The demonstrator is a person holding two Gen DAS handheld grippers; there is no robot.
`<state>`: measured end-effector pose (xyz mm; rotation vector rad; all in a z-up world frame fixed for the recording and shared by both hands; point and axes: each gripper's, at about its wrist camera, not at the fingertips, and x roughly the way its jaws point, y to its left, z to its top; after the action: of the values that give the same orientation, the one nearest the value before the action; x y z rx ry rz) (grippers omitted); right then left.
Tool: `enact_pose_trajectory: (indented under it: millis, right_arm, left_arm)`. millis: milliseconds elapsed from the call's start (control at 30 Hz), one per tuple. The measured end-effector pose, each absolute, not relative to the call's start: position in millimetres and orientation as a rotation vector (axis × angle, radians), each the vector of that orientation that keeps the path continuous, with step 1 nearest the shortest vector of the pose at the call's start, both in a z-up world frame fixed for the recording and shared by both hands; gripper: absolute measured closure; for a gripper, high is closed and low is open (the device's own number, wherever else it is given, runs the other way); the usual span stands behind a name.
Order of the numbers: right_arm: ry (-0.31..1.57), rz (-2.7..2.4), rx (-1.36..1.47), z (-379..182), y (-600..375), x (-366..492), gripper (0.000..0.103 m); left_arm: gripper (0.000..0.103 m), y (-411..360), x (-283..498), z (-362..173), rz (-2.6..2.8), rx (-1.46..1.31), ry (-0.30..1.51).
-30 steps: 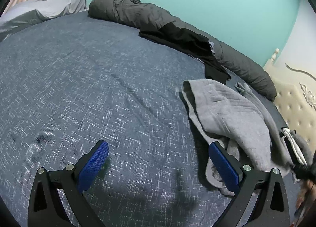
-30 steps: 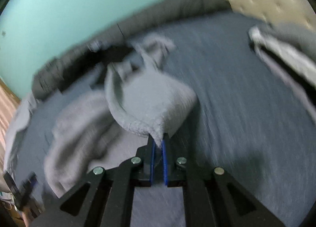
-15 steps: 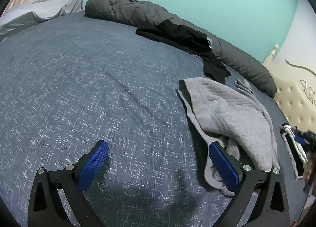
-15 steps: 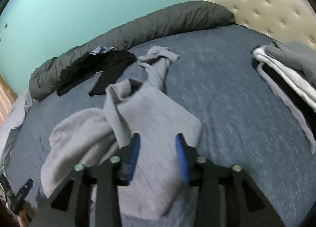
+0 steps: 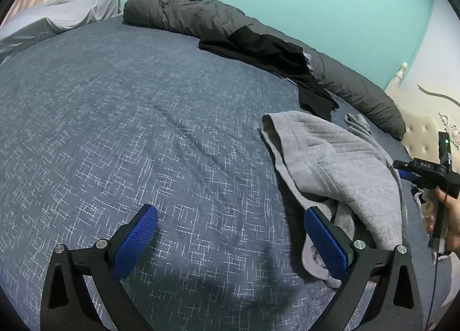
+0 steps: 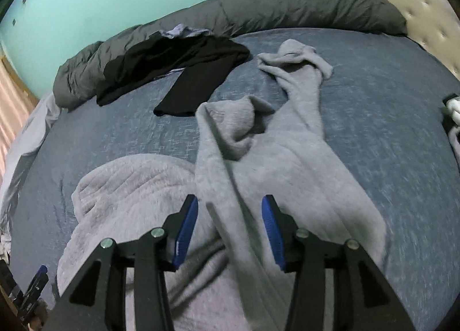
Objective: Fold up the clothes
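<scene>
Left wrist view, black garment [image 5: 276,57] beyond grey sweater [image 5: 330,158], dark duvet [image 5: 359,92] behind

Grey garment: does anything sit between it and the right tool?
Nothing visible. The right tool, jaws opening, hangs directly over the grey garment, pads off the cloth. The black garment lies farther back, apart.

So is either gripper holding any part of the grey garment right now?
No. The left gripper is wide open over bare bed sheet. The right gripper is opening above the grey garment, its pads not pressing the cloth.
</scene>
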<state>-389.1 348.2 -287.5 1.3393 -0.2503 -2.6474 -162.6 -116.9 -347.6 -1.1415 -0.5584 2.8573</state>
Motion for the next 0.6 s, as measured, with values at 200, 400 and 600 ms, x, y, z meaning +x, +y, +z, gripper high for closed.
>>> enact_pose_trajectory:
  millis: [200, 400, 600]
  right_arm:
    - [-0.168, -2.600, 1.363, -294, 335, -396, 0.096]
    - [-0.269, -2.688, 1.172, -249, 373, -369, 0.099]
    - [-0.331, -2.845, 1.063, -206, 440, -321, 0.100]
  left_arm:
    - [0.000, -113, -163, -348, 2.863, -1.143, -0.527]
    - [0.000, -110, -164, -348, 2.853, -1.143, -0.530]
    - [0.000, -105, -161, -344, 2.855, -1.119, -0.503]
